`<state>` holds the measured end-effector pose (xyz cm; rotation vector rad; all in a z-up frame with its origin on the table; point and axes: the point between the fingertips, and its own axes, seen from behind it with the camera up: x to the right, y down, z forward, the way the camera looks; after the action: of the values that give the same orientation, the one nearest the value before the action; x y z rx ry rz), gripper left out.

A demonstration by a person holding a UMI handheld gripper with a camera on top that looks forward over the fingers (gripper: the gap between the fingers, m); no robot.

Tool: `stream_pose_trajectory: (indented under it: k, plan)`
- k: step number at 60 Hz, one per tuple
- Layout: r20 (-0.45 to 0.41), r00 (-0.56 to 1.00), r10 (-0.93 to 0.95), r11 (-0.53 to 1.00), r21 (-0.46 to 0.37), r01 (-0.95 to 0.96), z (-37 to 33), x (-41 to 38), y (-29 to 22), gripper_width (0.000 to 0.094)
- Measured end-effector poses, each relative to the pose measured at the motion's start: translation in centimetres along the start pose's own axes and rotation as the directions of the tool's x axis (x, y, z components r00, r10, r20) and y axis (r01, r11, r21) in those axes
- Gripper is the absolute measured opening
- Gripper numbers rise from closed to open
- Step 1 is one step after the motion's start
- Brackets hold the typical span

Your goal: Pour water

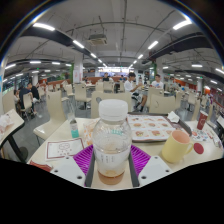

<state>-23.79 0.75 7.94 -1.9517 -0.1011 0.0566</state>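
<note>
Between the jaws | water bottle [111, 143] upright | gripper [111, 160] level, clamped.

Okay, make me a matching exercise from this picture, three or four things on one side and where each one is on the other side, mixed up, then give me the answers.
Things:
1. water bottle
2. cup
3. food tray
4. people

Places:
A. beyond the bottle on the table
B. between the fingers of the gripper
C. seated far behind in the hall
D. beside the right finger

Pairs: 1-B, 2-D, 3-A, 4-C.
</note>
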Motion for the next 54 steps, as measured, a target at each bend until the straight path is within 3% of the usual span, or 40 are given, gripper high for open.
stream_pose_trajectory:
  k: [9, 16, 27, 34, 41, 54]
  plan:
    - [-0.006, 1.0, -0.007, 1.0, -0.006, 0.007, 0.1, 0.3, -0.3, 0.0412]
    - [0.031, 0.999, 0.029, 1.0, 0.009, -0.029, -1.0, 0.2, -2.3, 0.0414]
    - [0.185, 0.91, 0.372, 0.922, 0.04, -0.385, -3.1, 1.1, -9.8, 0.0413]
    - [0.296, 0.674, 0.676, 0.713, -0.032, -0.701, -3.7, 3.3, -14.1, 0.0412]
    - [0.363, 0.286, 0.887, 0.365, -0.172, -0.915, -3.0, 6.0, -16.4, 0.0413]
    - [0.283, -0.265, 0.922, -0.156, -0.356, -0.921, -0.1, 9.7, -14.9, 0.0411]
